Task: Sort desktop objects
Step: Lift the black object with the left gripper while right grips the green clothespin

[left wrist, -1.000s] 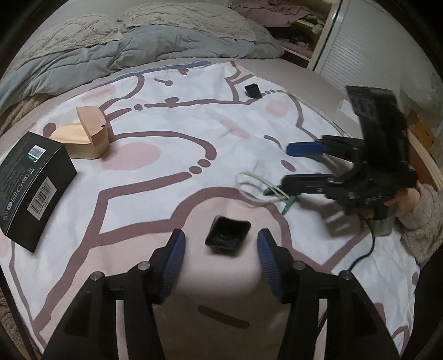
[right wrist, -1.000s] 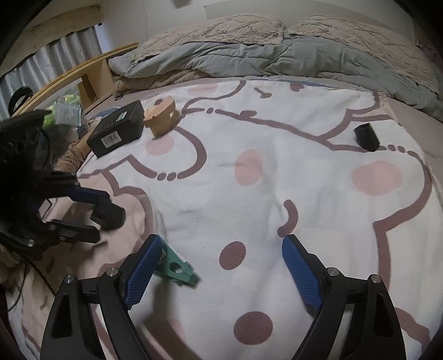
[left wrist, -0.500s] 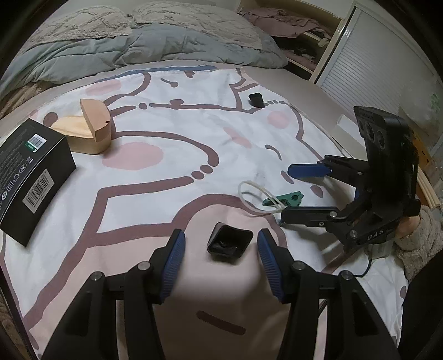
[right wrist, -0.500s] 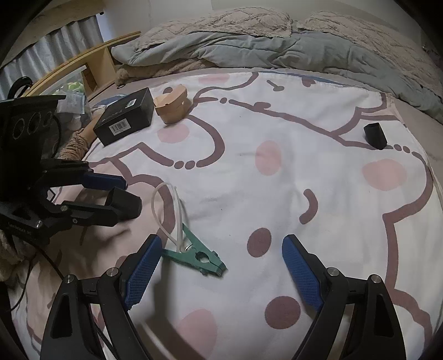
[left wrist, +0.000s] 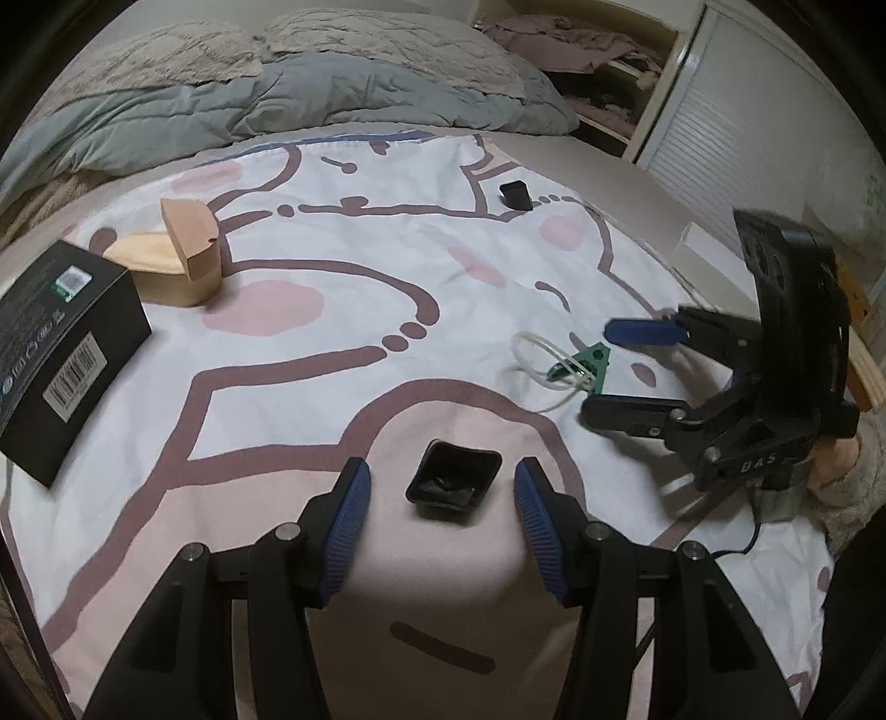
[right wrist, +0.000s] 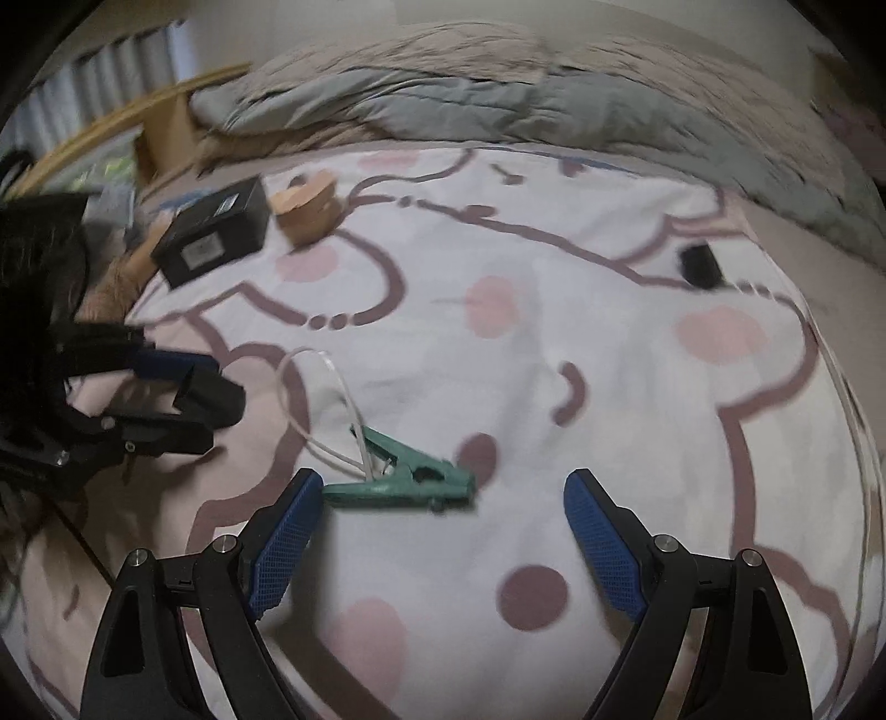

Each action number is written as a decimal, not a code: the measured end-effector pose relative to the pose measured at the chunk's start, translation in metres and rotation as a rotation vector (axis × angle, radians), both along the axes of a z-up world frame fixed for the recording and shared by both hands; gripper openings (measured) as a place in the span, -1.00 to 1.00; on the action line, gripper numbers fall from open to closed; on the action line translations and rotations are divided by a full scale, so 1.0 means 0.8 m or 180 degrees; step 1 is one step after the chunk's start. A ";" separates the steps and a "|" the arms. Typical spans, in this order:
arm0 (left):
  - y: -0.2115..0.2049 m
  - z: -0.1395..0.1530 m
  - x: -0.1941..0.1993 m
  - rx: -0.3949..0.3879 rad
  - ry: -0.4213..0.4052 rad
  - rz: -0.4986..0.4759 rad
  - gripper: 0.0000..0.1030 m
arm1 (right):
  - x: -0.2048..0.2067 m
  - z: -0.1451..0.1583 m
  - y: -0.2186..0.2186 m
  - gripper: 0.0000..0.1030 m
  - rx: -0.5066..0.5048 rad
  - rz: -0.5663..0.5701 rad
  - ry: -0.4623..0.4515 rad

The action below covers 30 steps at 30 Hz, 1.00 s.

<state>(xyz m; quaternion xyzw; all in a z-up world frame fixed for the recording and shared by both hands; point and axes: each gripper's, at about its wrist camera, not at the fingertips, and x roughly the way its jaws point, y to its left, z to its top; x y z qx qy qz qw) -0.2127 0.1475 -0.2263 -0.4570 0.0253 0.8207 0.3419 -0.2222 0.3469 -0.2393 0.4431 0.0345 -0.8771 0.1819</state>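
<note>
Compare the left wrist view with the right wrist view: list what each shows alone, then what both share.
Only the left wrist view: the shelf of folded clothes, the white slatted door, and the left claw straddling the small black tray without gripping it.

Only the right wrist view: the grey curtain and the open right claw around the green clip.

Both: the black box, wooden box, small black block, the clip with its white loop, and the patterned sheet.
</note>
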 end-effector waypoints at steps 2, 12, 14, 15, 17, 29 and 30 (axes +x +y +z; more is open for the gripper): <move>-0.003 -0.001 -0.002 0.0062 -0.0050 0.0043 0.05 | 0.004 0.001 0.005 0.71 -0.0061 -0.0031 0.0010; 0.006 0.000 0.004 -0.0034 0.0047 0.0046 0.05 | 0.016 0.000 -0.028 0.42 0.0155 0.0257 0.0118; 0.008 0.000 0.005 -0.0071 0.0076 0.0057 0.05 | 0.015 0.000 -0.029 0.31 0.0184 0.0246 0.0134; 0.009 0.000 0.005 -0.0085 0.0089 0.0066 0.05 | 0.015 0.000 -0.028 0.17 0.0186 0.0222 0.0148; 0.011 -0.001 0.004 -0.0088 0.0087 0.0088 0.05 | 0.013 0.001 -0.024 0.05 0.0162 0.0155 0.0164; 0.012 0.002 0.010 -0.0116 0.0129 0.0087 -0.35 | 0.009 -0.001 -0.031 0.05 0.0211 0.0129 0.0162; 0.012 0.003 0.012 -0.0121 0.0138 0.0074 -0.36 | 0.009 -0.001 -0.030 0.05 0.0200 0.0126 0.0159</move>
